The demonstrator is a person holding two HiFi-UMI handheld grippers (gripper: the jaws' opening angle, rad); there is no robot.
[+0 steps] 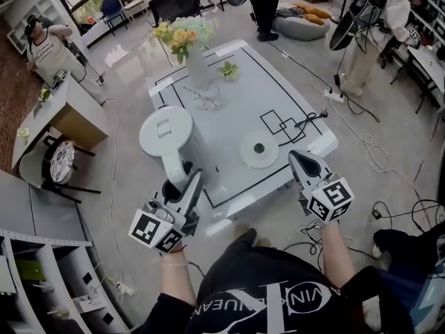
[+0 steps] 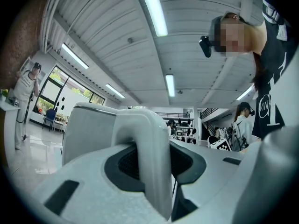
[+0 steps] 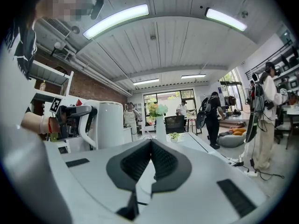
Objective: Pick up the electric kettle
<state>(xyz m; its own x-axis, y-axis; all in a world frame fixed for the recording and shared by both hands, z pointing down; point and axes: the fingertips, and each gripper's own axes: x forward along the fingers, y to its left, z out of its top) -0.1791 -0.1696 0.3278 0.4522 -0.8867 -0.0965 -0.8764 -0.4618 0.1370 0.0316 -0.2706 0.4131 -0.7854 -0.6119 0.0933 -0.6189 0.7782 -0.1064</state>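
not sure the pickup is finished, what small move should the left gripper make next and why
Probably raise the left gripper a little, jaws clamped on the handle, holding the electric kettle upright: it is already off its round base on the table. The right gripper is shut and empty.

The person's black shirt (image 1: pixel 229 284) carries a large white "K" amid partial upside-down lettering, apparently "VIN K".
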